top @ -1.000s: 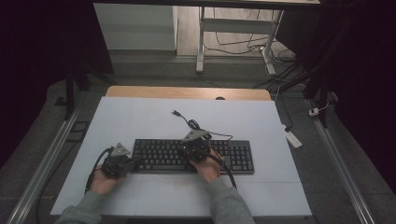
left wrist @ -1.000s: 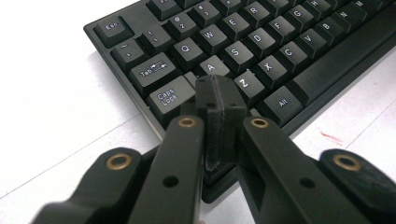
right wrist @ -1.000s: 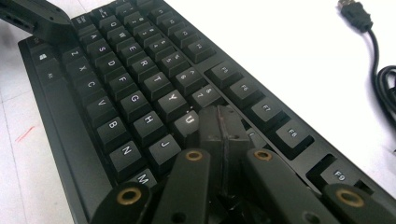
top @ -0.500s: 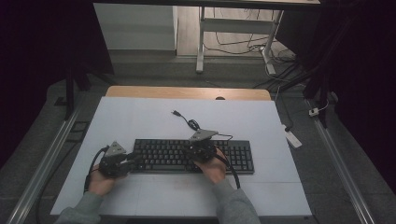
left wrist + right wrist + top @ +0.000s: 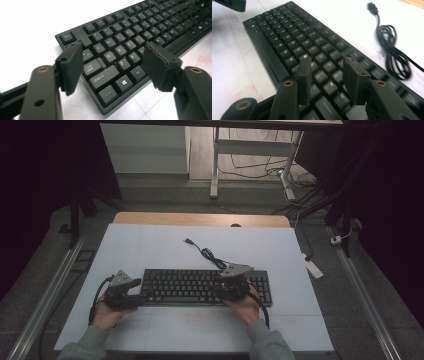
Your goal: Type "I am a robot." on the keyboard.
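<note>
Black keyboard lies near table's front edge.

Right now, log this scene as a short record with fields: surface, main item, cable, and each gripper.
surface: white table top
main item: black keyboard, lying flat near the front edge
cable: black cable, coiled behind the keyboard, plug end loose on the table
left gripper: at the keyboard's left end, jaws have just been opening, nothing gripped
right gripper: above the keys towards the keyboard's right end, jaws have just been opening, nothing gripped
</note>
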A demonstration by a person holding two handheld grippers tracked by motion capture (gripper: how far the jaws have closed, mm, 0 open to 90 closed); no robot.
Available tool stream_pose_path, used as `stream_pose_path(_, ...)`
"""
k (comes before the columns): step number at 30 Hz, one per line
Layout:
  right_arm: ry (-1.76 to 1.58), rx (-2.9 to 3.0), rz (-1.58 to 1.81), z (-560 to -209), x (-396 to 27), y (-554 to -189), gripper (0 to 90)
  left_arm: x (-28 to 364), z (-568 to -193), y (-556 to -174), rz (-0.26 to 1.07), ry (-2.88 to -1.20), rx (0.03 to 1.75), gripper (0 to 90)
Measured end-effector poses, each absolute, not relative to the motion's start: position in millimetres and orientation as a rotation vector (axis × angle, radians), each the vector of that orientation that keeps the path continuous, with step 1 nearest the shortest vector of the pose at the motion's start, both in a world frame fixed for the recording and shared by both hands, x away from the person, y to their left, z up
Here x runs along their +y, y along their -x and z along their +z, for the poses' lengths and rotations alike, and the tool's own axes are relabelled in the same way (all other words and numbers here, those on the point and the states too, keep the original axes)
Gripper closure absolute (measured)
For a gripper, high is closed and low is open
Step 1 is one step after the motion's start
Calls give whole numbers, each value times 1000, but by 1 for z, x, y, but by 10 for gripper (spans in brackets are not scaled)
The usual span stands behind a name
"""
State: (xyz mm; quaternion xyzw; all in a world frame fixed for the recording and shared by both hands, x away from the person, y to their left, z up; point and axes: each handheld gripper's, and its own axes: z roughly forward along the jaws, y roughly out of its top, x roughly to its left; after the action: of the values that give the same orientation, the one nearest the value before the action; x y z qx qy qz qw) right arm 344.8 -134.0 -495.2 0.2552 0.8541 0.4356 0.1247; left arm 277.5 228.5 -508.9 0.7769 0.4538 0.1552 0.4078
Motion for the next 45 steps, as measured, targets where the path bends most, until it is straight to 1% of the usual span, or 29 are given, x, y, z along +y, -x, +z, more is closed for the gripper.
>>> stream_pose_path(7, -761, 2454, 1285, -492, -158, -334, 576, 227, -507, -278, 380, -1967, 1128, 271)
stream_pose_path(10, -770, 2442, 1289, -492, -164, -332, 573, 227, -507, -278, 371, -1966, 1123, 265)
stream_pose_path(15, -770, 2432, 1314, -493, -167, -329, 568, 226, -506, -278, 372, -1971, 1112, 267)
stream_pose_path(20, -751, 2435, 1312, -493, -164, -328, 566, 223, -503, -277, 370, -1973, 1084, 302)
stream_pose_path(25, -753, 2423, 1328, -492, -166, -327, 566, 217, -499, -277, 393, -1968, 1047, 386)
stream_pose_path(26, -755, 2414, 1329, -491, -167, -327, 567, 216, -497, -277, 395, -1964, 1039, 433)
stream_pose_path(27, -758, 2411, 1327, -490, -167, -327, 566, 215, -496, -277, 398, -1960, 1033, 463)
stream_pose_path(28, -758, 2411, 1327, -490, -167, -327, 566, 214, -495, -277, 394, -1956, 1025, 463)
stream_pose_path(30, -758, 2408, 1341, -491, -168, -327, 567, 212, -495, -277, 386, -1958, 1008, 534)
stream_pose_path(31, -758, 2411, 1335, -490, -168, -327, 566, 211, -495, -277, 384, -1962, 1002, 601)
stream_pose_path(32, -759, 2412, 1332, -491, -168, -327, 566, 209, -495, -277, 377, -1965, 997, 639)
stream_pose_path(33, -759, 2412, 1332, -491, -168, -327, 566, 208, -495, -278, 374, -1969, 989, 639)
stream_pose_path(39, -754, 2418, 1325, -493, -167, -327, 566, 198, -494, -278, 332, -2003, 939, 886)
stream_pose_path(45, -758, 2421, 1307, -494, -167, -327, 566, 179, -497, -279, 302, -2060, 886, 892)
